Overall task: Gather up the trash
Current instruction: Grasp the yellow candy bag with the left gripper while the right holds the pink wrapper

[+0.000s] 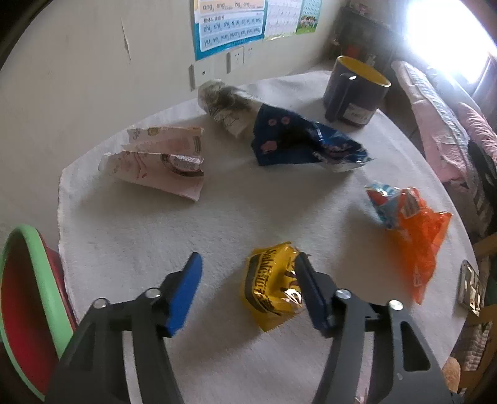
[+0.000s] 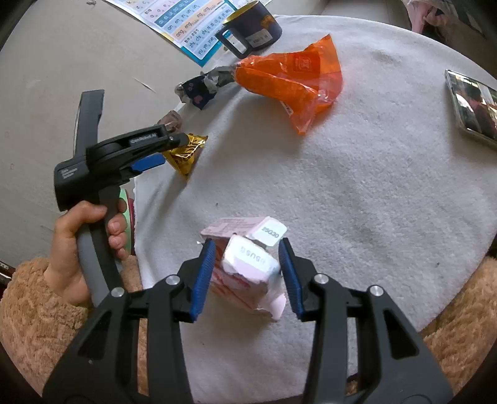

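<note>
Mid-pickup: left claw (image 1: 248, 267) wide open beside yellow snack wrapper (image 1: 273, 286), right claw (image 2: 247, 248) open around pink carton (image 2: 248, 270). Next, squeeze both shut.

Beige wall (image 1: 77, 77) with alphabet poster (image 1: 228, 26); bright window (image 1: 447, 37) above pink bedding (image 1: 435, 130).

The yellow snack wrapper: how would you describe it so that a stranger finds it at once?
On the round table covered with a white cloth, look at the near edge, beside the green-rimmed bin. The yellow snack wrapper lies there, next to the open left hand-held gripper. It alone is yellow with dark lettering; its neighbour, the orange wrapper, is larger.
</note>
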Tool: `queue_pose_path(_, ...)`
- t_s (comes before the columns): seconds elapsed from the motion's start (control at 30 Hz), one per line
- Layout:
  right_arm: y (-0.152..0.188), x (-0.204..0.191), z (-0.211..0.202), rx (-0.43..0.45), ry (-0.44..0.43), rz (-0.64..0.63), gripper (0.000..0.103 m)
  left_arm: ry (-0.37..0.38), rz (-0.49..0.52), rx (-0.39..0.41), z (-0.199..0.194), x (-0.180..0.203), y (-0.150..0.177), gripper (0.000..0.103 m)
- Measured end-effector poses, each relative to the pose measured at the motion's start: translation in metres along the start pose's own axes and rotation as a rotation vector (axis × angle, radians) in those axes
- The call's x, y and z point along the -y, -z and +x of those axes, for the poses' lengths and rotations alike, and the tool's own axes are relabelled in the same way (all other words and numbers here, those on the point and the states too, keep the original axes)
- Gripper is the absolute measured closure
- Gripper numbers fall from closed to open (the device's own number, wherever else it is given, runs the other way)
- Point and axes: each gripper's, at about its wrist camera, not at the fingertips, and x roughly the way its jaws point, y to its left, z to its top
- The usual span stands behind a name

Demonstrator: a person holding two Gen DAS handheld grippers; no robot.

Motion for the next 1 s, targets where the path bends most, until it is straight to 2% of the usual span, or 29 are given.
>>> queue_pose_path(0.13,0.000,0.003,0.000,-0.001,-0.007,0.013,0.061,0.028,0.004,-0.024,0.006,-0.001,0.002,0.060)
queue_pose_path(0.2,0.000,0.004,0.001,-0.004,-0.007,0.014,0.061,0.040,0.012,-0.026,0.005,0.001,0.003,0.075)
queue_pose_path(0.33,0.000,0.003,0.002,-0.008,-0.008,0.015,0.056,0.044,0.035,-0.032,-0.001,0.007,0.010,0.075)
queue_pose_path(0.6,0.001,0.001,0.008,-0.035,-0.008,0.009,0.053,0.072,0.027,-0.028,-0.019,-0.002,0.031,0.071)
queue_pose_path(0.73,0.002,-0.002,0.008,-0.042,-0.034,0.000,0.053,0.083,0.010,-0.013,-0.029,-0.009,0.039,0.061)
queue_pose_path(0.8,0.003,-0.004,0.009,-0.048,-0.037,-0.011,0.058,0.089,0.001,-0.003,-0.033,-0.013,0.043,0.057)
queue_pose_path(0.87,0.003,-0.006,0.012,-0.059,-0.038,-0.016,0.073,0.092,-0.002,-0.002,-0.035,-0.015,0.045,0.055)
queue_pose_path(1.0,0.003,-0.007,0.012,-0.059,-0.045,-0.022,0.076,0.093,0.013,-0.025,-0.028,-0.013,0.046,0.054)
